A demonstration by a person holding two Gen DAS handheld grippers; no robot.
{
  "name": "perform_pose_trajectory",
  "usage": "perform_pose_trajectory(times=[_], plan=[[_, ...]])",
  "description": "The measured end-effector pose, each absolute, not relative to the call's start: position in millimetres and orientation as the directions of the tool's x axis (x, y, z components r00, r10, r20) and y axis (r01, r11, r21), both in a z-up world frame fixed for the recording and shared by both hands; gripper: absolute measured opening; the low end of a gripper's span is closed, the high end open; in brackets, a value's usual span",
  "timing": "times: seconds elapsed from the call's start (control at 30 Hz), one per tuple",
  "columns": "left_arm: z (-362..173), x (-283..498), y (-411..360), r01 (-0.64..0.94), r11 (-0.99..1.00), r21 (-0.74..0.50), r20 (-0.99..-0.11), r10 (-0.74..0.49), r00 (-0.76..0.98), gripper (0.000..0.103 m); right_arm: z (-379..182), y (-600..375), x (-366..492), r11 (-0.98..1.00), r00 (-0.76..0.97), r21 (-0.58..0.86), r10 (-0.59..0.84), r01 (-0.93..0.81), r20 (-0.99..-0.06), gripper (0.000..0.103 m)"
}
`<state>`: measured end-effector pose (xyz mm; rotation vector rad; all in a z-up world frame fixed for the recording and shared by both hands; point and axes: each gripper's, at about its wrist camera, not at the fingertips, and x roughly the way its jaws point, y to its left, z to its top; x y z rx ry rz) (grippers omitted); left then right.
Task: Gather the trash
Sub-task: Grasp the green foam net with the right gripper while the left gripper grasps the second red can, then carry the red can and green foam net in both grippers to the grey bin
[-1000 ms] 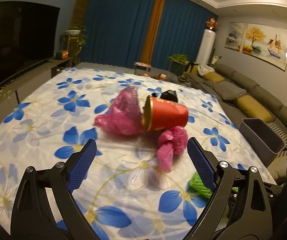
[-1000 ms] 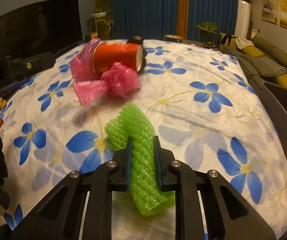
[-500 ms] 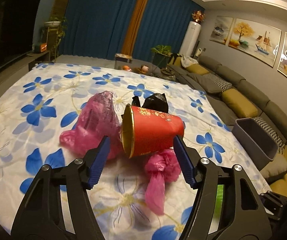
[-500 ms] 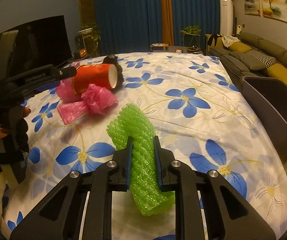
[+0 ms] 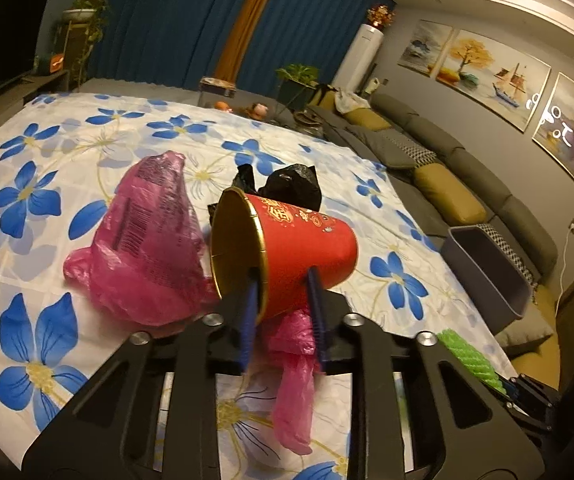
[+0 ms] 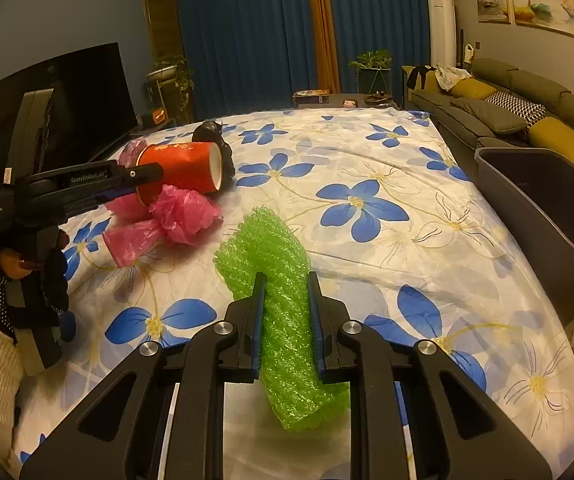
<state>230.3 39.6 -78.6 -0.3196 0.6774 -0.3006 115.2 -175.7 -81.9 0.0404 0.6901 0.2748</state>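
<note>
The red paper cup [image 5: 287, 248] is pinched near its gold rim by the left gripper [image 5: 283, 300], one blue pad inside the mouth and the other pressed against the outer wall, the cup lying on its side with its open mouth turned toward the camera. Just left of the cup, a large crumpled pink bag [image 5: 147, 248] is slumped on the flowered sheet [image 5: 27, 200], touching the cup's rim. Directly under the cup, a smaller knotted pink bag [image 5: 293, 364] is trailing down between the gripper's arms. Behind the cup, a black bag [image 5: 295, 182] is seen bunched up against it. From the right wrist view the cup [image 6: 183, 170] is seen side-on, white base toward the bed's centre, with the left gripper [image 6: 149, 178] reaching in from the left. The green foam net [image 6: 283, 312] is clamped firmly by the right gripper [image 6: 285, 300], both pads squeezed into its middle, its ends bulging above and below the fingers, nearer the camera than the cup. Well to the right of the cup, off the sheet's edge, a grey bin [image 6: 547, 200] is standing open.
</note>
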Motion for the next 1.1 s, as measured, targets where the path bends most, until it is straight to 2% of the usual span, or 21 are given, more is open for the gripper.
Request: perform_pose_trajectory(times=[0.23, 0.67, 0.87, 1.1], plan=[[-72, 223, 32, 0.223, 0.891, -0.396, -0.530, -0.420, 0.736, 0.002, -79, -178, 114, 0.964, 0.744, 0.129, 0.260, -0.231, -0.615, 0.020], [-15, 180, 41, 0.297, 0.837, -0.459, -0.373, -0.485, 0.791, 0.002, -68, -192, 106, 0.969, 0.780, 0.144, 0.246, -0.200, -0.576, 0.020], [17, 157, 58, 0.281, 0.846, -0.453, -0.317, -0.448, 0.836, 0.002, -61, -201, 102, 0.971, 0.798, 0.148, 0.239, -0.188, -0.554, 0.020], [34, 139, 74, 0.238, 0.872, -0.427, -0.302, -0.386, 0.872, 0.002, -54, -212, 98, 0.972, 0.816, 0.156, 0.232, -0.175, -0.530, 0.020]])
